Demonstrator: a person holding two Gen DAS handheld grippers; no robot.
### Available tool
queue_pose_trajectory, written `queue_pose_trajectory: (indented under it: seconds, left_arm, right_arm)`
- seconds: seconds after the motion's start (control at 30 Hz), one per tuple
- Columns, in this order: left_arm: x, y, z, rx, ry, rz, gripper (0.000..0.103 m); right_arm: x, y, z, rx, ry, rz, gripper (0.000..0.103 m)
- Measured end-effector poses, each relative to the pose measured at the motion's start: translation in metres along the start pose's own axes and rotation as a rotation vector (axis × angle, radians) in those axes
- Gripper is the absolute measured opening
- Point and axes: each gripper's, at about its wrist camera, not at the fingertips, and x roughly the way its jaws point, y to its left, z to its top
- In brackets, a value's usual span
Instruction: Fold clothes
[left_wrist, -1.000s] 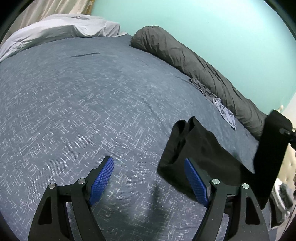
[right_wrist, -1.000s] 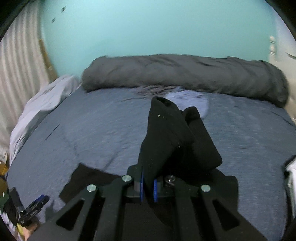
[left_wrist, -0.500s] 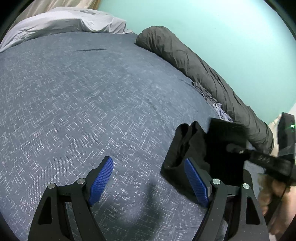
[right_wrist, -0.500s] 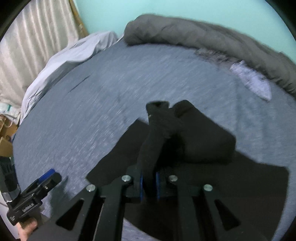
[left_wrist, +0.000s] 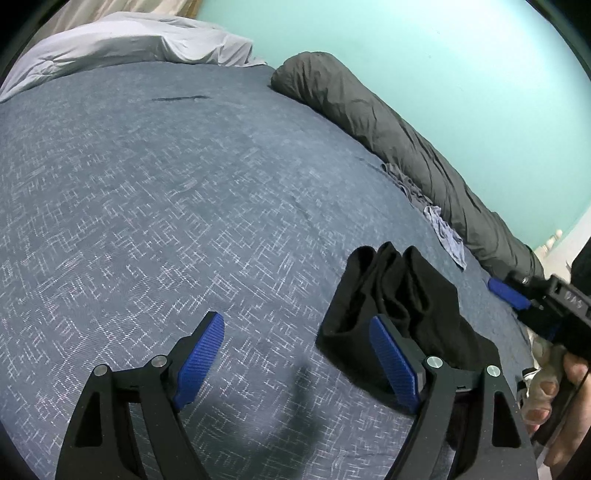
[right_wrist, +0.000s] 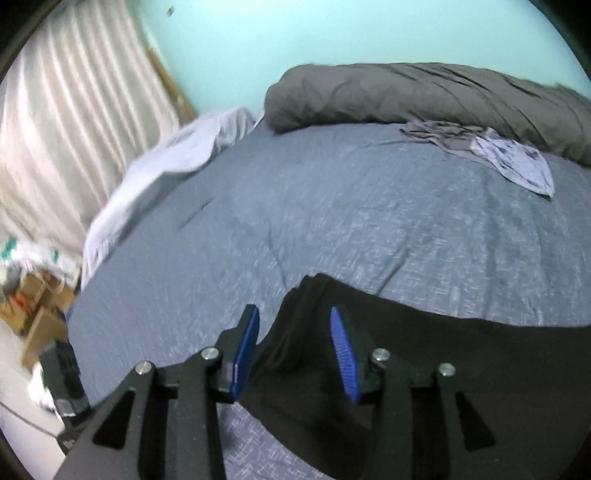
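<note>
A black garment (left_wrist: 399, 299) lies folded over itself on the blue patterned bedspread (left_wrist: 166, 206), its rolled edge toward the bed's middle. My left gripper (left_wrist: 295, 343) stands open just left of that garment, with only bedspread between its blue pads; the right pad (left_wrist: 391, 362) sits in front of the cloth's edge. In the right wrist view my right gripper (right_wrist: 293, 343) hangs over the black garment (right_wrist: 424, 354) with its jaws opening. The cloth lies flat beneath and between the pads, and neither pad presses on it. The right gripper (left_wrist: 517, 295) also shows at the left wrist view's right edge, held by a hand.
A rolled dark grey duvet (right_wrist: 424, 92) lies along the teal wall. Beside it lie a grey garment (right_wrist: 439, 134) and a light patterned one (right_wrist: 517, 166). A pale sheet (left_wrist: 122, 44) is bunched at the bed's far corner. Boxes (right_wrist: 33, 314) and clutter stand on the floor left of the bed.
My right gripper came down with the black cloth it pinched, laid it over the garment on the bed and let go; its jaws have spread. The left gripper kept still.
</note>
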Motion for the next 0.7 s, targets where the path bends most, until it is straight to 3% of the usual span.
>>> queue_pose_trajectory:
  seconds: [0.27, 0.53, 0.7]
  left_arm:
    - [0.004, -0.008, -0.004, 0.025, 0.010, 0.005, 0.085]
    - [0.008, -0.010, -0.004, 0.028, 0.016, 0.008, 0.085]
    - [0.009, -0.013, -0.005, 0.037, 0.021, 0.006, 0.085]
  right_arm:
    - [0.048, -0.015, -0.026, 0.094, 0.091, 0.009, 0.036]
    - [0.099, -0.001, -0.054, 0.062, 0.196, -0.026, 0.031]
    - [0.074, 0.000, -0.055, 0.031, 0.141, -0.045, 0.030]
